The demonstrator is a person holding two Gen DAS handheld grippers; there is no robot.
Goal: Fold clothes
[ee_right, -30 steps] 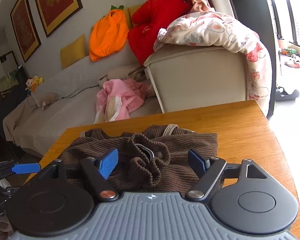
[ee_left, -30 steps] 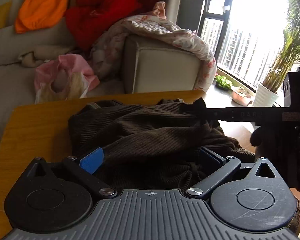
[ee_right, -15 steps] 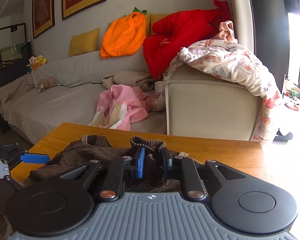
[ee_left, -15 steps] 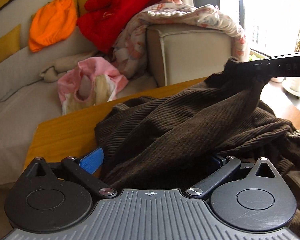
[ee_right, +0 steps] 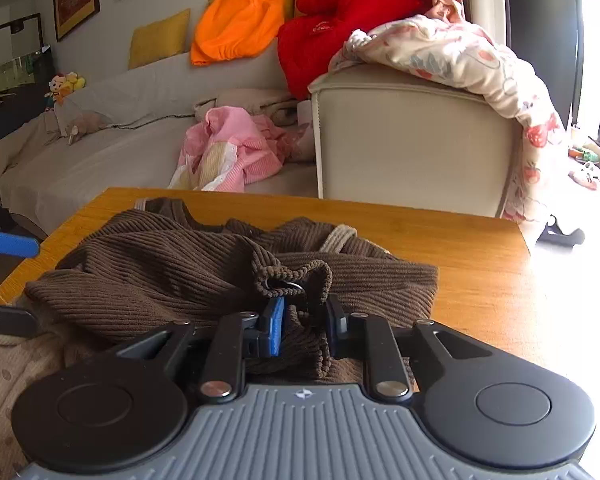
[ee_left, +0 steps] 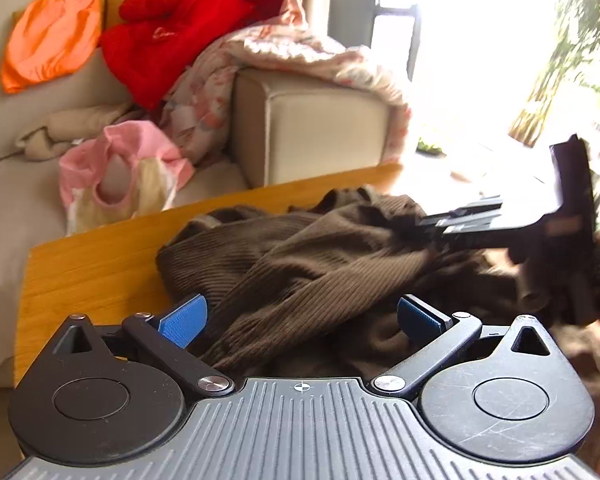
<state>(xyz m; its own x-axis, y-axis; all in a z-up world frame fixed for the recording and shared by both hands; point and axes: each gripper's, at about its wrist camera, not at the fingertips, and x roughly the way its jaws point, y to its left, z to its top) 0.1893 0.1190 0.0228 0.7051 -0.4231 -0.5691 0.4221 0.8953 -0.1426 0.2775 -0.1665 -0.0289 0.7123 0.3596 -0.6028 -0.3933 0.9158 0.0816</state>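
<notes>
Now: brown sweater bunched on the wooden surface

Right gripper (ee_right: 302, 322) is pinching a fold of the brown sweater (ee_right: 188, 276), its fingers having just eased slightly apart (cloth between them). Left gripper (ee_left: 300, 316) is standing wide open over the sweater lying crumpled on the surface (ee_right: 472, 248).

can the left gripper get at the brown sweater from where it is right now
Probably yes. The left gripper is open, and the brown sweater on the table already lies bunched between its blue pads with nothing over it. The right gripper grips another fold, clear of the left.
</notes>
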